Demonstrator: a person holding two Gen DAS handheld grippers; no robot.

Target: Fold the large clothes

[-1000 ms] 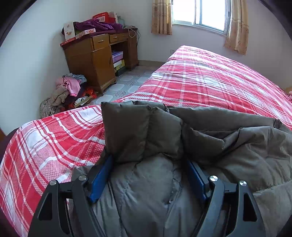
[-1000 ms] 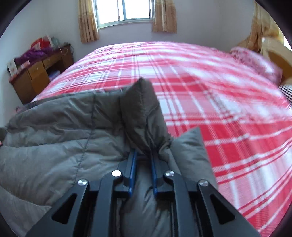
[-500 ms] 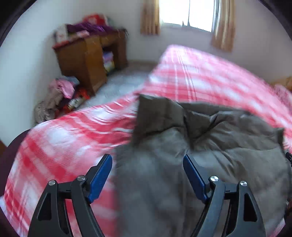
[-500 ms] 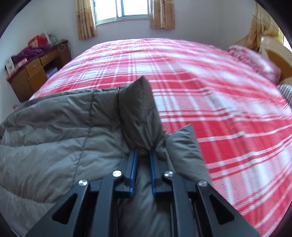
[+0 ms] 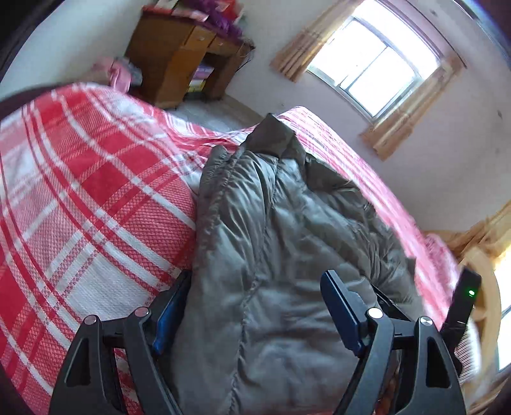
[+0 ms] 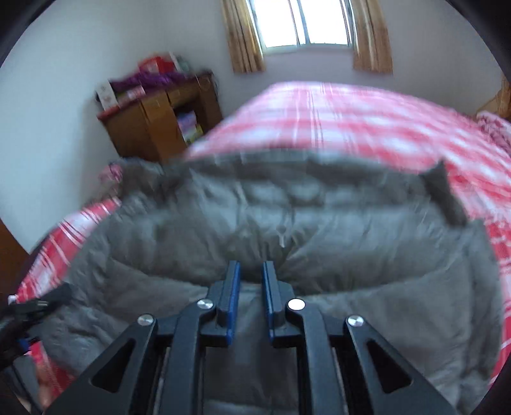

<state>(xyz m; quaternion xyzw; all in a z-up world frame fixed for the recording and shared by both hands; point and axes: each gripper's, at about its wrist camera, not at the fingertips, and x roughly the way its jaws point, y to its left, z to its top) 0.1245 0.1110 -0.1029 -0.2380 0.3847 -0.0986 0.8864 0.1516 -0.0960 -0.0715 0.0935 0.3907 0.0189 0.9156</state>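
Note:
A grey padded jacket lies on the red-and-white checked bed cover. In the left wrist view it stretches away from me, folded along its length. My left gripper stands wide open over its near end; the jacket's edge covers part of the left finger, and the pads do not press it. In the blurred right wrist view the jacket spreads across the frame. My right gripper is almost closed on a pinch of its cloth, with creases running to the tips.
A wooden desk piled with things stands by the far wall, with pink clothes heaped on the floor beside it. A curtained window lies beyond the bed. A black device with a green light shows at the right edge.
The left gripper has drawn off the thick fold, swung sideways and rolled; the jacket now runs lengthwise. The right gripper swept left, still pinched; the upright fold now lies far right.

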